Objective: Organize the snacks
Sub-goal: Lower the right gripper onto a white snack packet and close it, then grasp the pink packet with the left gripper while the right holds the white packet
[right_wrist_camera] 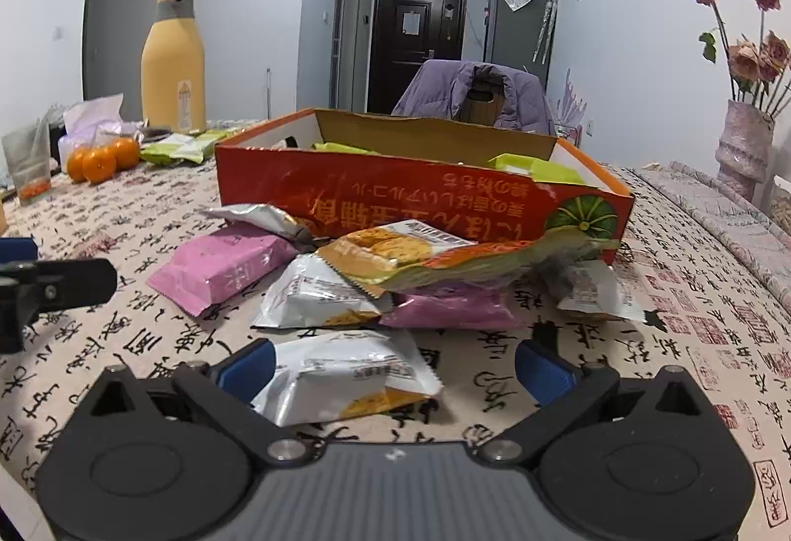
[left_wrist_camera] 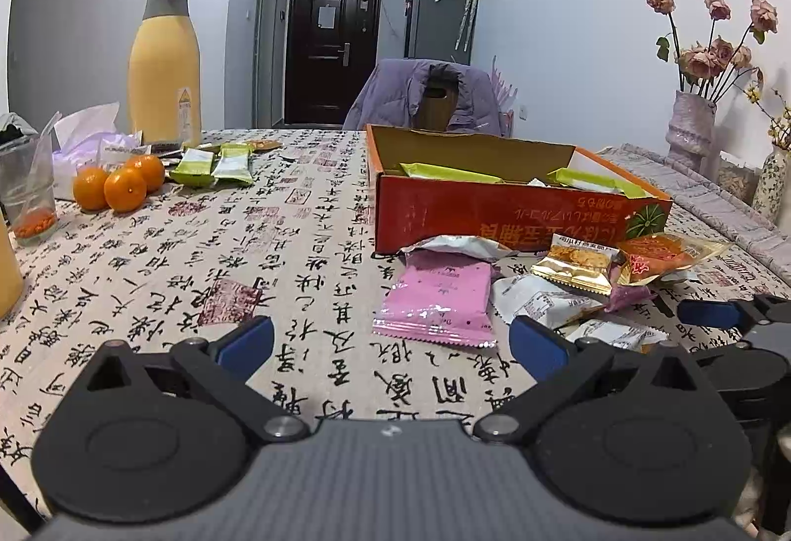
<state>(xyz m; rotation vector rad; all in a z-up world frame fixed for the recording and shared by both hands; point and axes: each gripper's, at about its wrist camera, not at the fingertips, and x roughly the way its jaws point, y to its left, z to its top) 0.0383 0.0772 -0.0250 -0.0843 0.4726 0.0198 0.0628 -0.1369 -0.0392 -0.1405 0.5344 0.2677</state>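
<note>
Left wrist view, gripper: the left gripper point(left_wrist_camera: 390, 343) stood with its jaws wide apart and held nothing, low over the bare cloth of the table point(left_wrist_camera: 173, 274).
Left wrist view, snacks: a pink packet point(left_wrist_camera: 437, 299) lay just ahead of the gripper, and to its right a heap of white and gold packets point(left_wrist_camera: 573, 274) lay against the front wall of the red box point(left_wrist_camera: 494, 212).
Left wrist view, box: it was open on top, and some green packets point(left_wrist_camera: 447, 172) already lay inside.
Left wrist view, far left corner: more green packets point(left_wrist_camera: 212, 165), three oranges point(left_wrist_camera: 118, 185) and a yellow bottle point(left_wrist_camera: 165, 62) stood there, well apart from the box.
Right wrist view, gripper: the right gripper point(right_wrist_camera: 393, 365) was also spread open, with a white packet point(right_wrist_camera: 346, 375) between its fingers, touching the left one; it was not yet clamped.
Right wrist view, heap: a second white packet point(right_wrist_camera: 311, 294), a pink one point(right_wrist_camera: 227, 267) and an orange one point(right_wrist_camera: 445, 262) lay overlapping in front of the box.
Handling, my judgement: the packets looked light, soft and puffed with air, with smooth foil that may slip; a gentle grip across the middle or on a sealed flat edge seemed safest, as the biscuits inside may crumble.
</note>
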